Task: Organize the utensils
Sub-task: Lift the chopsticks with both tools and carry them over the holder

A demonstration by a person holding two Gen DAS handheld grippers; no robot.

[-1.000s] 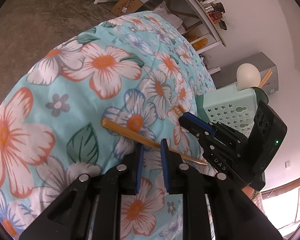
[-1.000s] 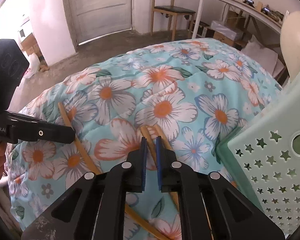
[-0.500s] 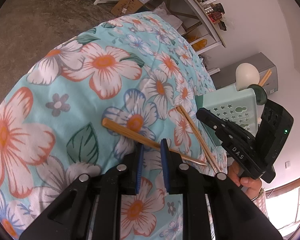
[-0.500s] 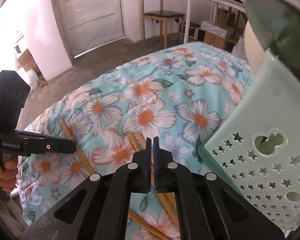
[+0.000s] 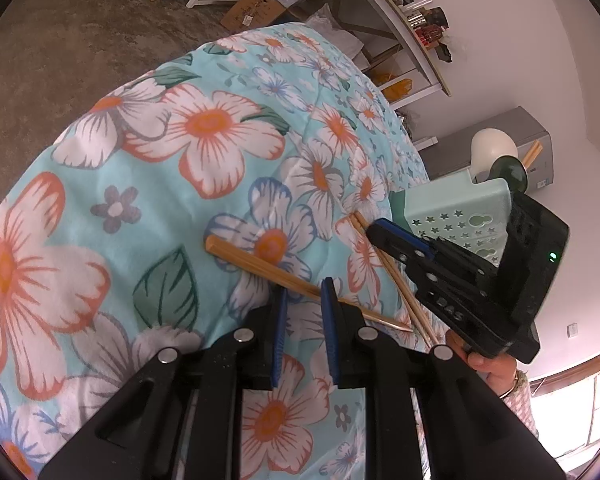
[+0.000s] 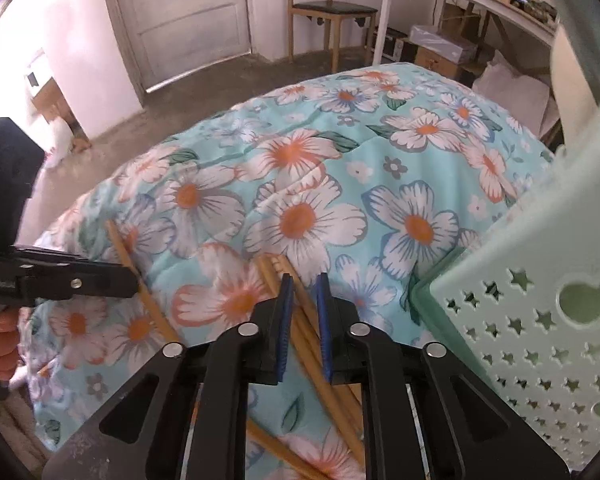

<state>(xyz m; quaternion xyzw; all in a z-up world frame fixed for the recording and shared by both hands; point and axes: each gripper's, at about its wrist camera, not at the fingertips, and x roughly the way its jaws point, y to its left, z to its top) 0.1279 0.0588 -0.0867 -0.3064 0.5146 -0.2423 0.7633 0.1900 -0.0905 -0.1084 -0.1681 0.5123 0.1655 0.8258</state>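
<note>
Where the floral quilt dips beneath the right gripper [image 6: 302, 286], a pair of slim, square-sectioned bamboo chopsticks [image 6: 296, 320] lies side by side on the cloth, pale tan and smooth. Their long axis runs from blunt ends just ahead of the blue pads back under the gripper body, so the pair sits in line with the jaws. Those jaws are opening, with the pair showing in the gap between them; the pads do not press on it.

A third chopstick, a single tan bamboo stick [image 5: 300, 284], lies apart from the pair and crosses in front of the left gripper [image 5: 303, 298], its thick squared end out ahead and to that gripper's left, its thin tip running off to the right, close to the pair's far ends. The left gripper stands slightly parted with nothing held; the stick passes just beyond its fingertips.

Close to the right gripper's right side stands a mint-green plastic basket with star-shaped holes [image 6: 540, 320], holding utensils upright, its near wall crowding that side. The turquoise quilt with white and orange flowers [image 5: 204, 168] spreads bare ahead and to the left, falling away to a grey floor [image 5: 60, 48] beyond its edge.
</note>
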